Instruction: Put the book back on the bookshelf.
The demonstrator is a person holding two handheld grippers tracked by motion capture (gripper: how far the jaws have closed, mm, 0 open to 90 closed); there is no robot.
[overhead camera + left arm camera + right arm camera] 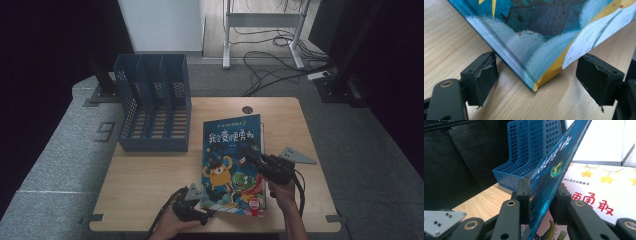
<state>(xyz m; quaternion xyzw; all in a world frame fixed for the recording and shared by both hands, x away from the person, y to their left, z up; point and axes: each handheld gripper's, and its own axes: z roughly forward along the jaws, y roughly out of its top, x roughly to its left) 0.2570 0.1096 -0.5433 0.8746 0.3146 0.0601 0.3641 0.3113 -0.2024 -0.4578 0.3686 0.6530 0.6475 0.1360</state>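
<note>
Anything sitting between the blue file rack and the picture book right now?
No. In the high view, only bare wooden tabletop separates the blue file rack from the picture book.

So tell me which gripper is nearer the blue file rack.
Right. The right gripper is clamped on the book's cover, partway up the table toward the blue file rack. The left gripper sits open at the book's near corner, farther away.

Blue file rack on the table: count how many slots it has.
3, side by side in the blue file rack at the table's far left: left, middle and right. None looks hidden.
</note>
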